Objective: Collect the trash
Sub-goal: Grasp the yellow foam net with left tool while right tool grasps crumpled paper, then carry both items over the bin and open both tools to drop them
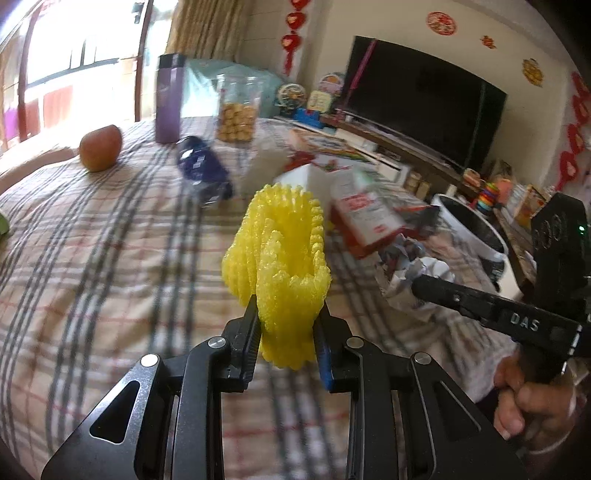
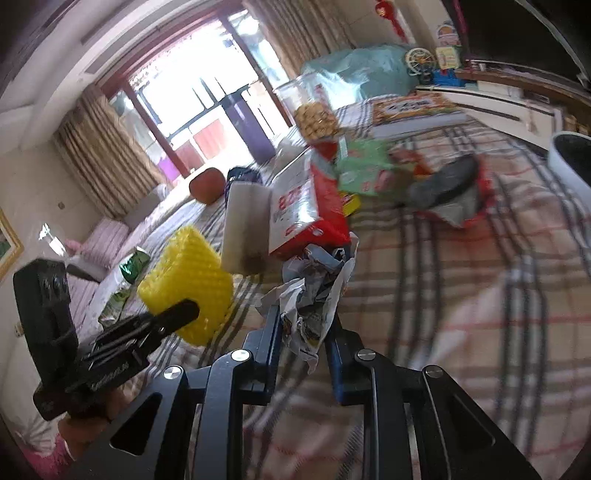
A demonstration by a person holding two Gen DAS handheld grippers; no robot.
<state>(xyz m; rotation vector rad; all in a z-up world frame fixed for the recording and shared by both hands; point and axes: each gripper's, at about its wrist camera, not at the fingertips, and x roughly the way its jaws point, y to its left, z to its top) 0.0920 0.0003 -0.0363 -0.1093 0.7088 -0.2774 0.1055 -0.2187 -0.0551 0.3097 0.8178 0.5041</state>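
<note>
We have the left hand-held gripper (image 1: 286,325) pinched on the light, springy foam net (image 1: 280,266) and the right hand-held gripper (image 2: 304,332) on crumpled paper (image 2: 314,291), both probably lifted just above the mid-surface (image 1: 110,258), soft enough to grip anywhere.

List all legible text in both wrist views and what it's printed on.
"DAS": on the finger of the right gripper, in the left wrist view.
Red and white carton: printing too blurred to read.
Same carton from the right wrist view: large red characters, smeared, unreadable.
Crumpled paper: printed, illegible.
Left gripper: embossed lettering on its body, too small to read.
Red wall decoration: unreadable.
</note>
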